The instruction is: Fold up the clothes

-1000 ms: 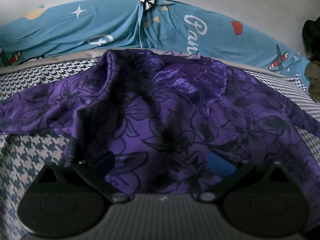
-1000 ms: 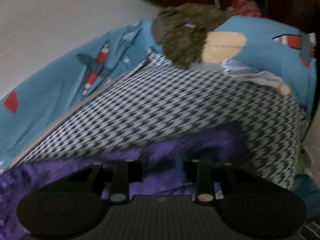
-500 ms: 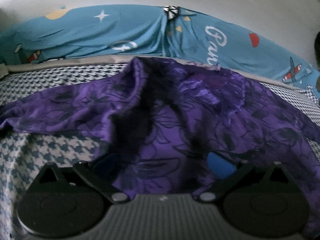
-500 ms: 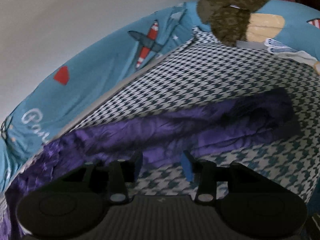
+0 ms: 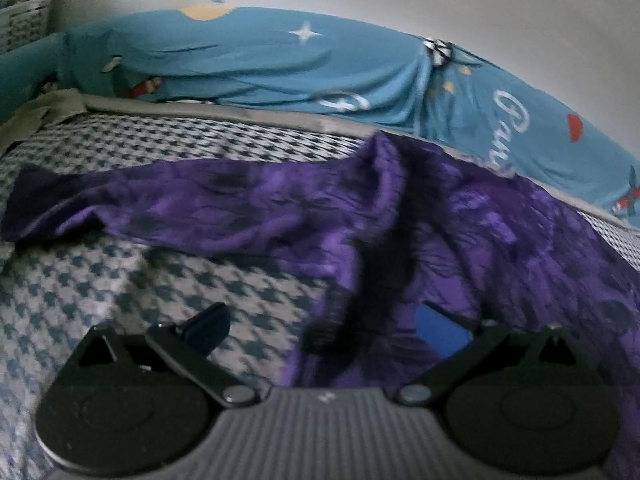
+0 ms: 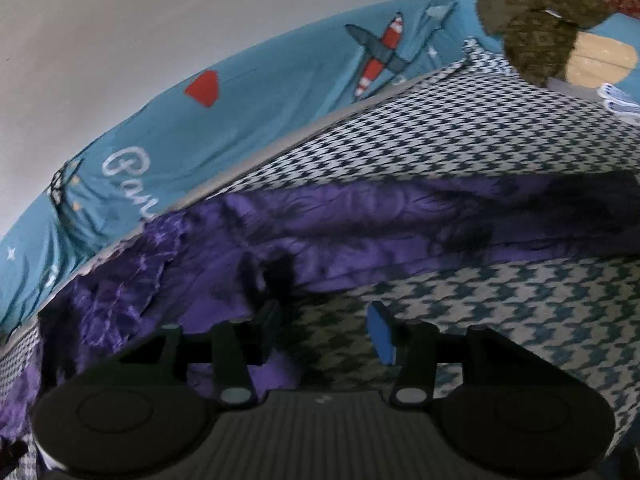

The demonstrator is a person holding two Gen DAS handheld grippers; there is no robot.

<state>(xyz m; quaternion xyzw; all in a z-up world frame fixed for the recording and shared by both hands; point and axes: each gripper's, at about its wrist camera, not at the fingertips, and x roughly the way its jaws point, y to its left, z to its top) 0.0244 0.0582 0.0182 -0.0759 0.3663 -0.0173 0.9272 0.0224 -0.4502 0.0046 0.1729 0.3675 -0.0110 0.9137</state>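
Note:
A purple garment with a dark flower print (image 5: 500, 240) lies spread on the houndstooth bed cover (image 5: 120, 280). One sleeve (image 5: 160, 208) reaches out to the left. My left gripper (image 5: 324, 330) hovers over the garment's lower edge, open wide, with a dark fold lying loose between its fingers. In the right wrist view the other sleeve (image 6: 440, 220) stretches off to the right. My right gripper (image 6: 326, 324) has its jaws opening. Only the checked cover (image 6: 500, 300) shows between them, and the left finger (image 6: 272, 316) stands at the purple cloth's edge.
A blue printed sheet (image 5: 280, 60) runs along the pale wall behind the bed. A brown furry item (image 6: 536, 20) sits at the far right end. A white basket (image 5: 24, 20) stands at the far left, with a grey-green cloth (image 5: 44, 110) beside it.
My right gripper let go of the purple sleeve, widened and drew back over the checked cover. The left gripper slid left, so the garment sits further right and the left sleeve shows whole.

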